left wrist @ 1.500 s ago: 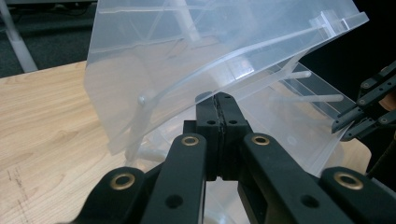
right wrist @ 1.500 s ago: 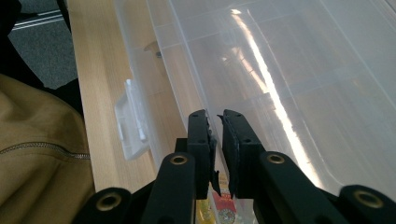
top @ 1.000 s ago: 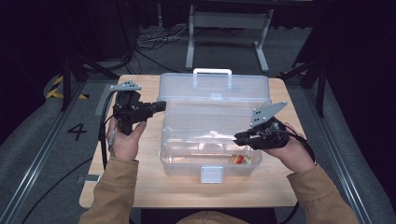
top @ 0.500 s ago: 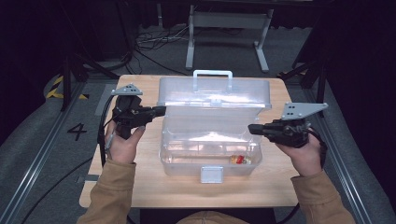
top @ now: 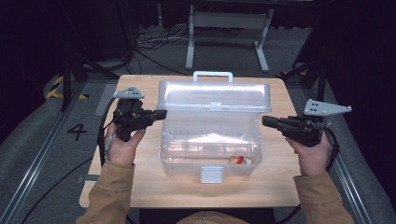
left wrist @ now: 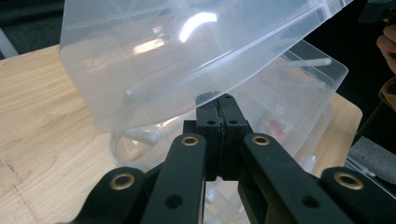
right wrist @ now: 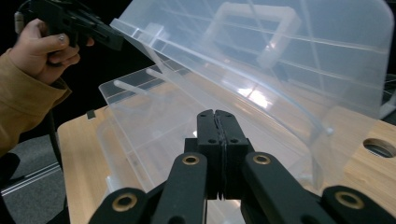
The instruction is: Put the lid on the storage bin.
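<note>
Standing in the middle of the tabletop (top: 140, 186), the clear plastic box (top: 210, 149) had its lid (top: 215, 95) raised and tilted back, with the white handle (top: 213, 74) at the far edge and a grey latch (top: 211, 173) on the near wall. Inside, near the front right corner, lay a small red and yellow thing (top: 239, 160) that I could not make out any better.

My left claw (top: 161, 114) sat at the lid's left edge, jaws pressed together, its tip right against or just under the lid's rim; from the left gripper view the lid (left wrist: 187, 60) hung over the closed jaws, and I could not tell whether they touched it.

My right claw (top: 265, 121) was off the box's right side, just beside its wall and apart from it. Its jaws had just been closing and were pressed together with nothing between them. In the right gripper view the lid (right wrist: 280, 70) slanted above them.
</note>
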{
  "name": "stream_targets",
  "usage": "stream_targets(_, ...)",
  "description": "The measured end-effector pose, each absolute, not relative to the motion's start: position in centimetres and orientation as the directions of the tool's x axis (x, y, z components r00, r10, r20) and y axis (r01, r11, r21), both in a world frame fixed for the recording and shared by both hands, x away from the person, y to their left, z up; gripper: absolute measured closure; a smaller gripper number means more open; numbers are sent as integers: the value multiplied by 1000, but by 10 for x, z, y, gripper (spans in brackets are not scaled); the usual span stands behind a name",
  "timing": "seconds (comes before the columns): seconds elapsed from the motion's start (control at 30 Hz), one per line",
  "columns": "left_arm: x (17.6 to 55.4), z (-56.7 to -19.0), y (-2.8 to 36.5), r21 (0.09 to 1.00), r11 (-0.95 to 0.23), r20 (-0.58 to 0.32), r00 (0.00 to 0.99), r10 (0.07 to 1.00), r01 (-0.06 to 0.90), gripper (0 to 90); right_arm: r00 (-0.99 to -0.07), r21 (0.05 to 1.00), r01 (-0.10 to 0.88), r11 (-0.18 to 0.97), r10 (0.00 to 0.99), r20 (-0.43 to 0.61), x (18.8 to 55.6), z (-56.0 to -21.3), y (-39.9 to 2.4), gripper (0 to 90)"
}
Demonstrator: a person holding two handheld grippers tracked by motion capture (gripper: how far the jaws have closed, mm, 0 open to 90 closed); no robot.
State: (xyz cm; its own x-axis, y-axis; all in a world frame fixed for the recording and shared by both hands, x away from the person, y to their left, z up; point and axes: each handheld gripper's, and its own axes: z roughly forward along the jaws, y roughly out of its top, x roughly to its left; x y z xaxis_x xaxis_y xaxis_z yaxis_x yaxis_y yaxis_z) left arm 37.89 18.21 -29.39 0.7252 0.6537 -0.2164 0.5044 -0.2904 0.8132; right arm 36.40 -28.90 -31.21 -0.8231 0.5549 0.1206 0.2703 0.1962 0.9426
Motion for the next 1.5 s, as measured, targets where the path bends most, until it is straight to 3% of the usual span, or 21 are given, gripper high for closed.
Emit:
stream_targets(0.57,375,-296,183,802,-315,-209,734,647,506,894,-747,928,323,186,652,129,369,-320,-293,895)
stream_targets(1.5,367,-295,181,755,-422,-172,772,612,503,893,-764,882,333,334,644,45,358,-317,-284,893)
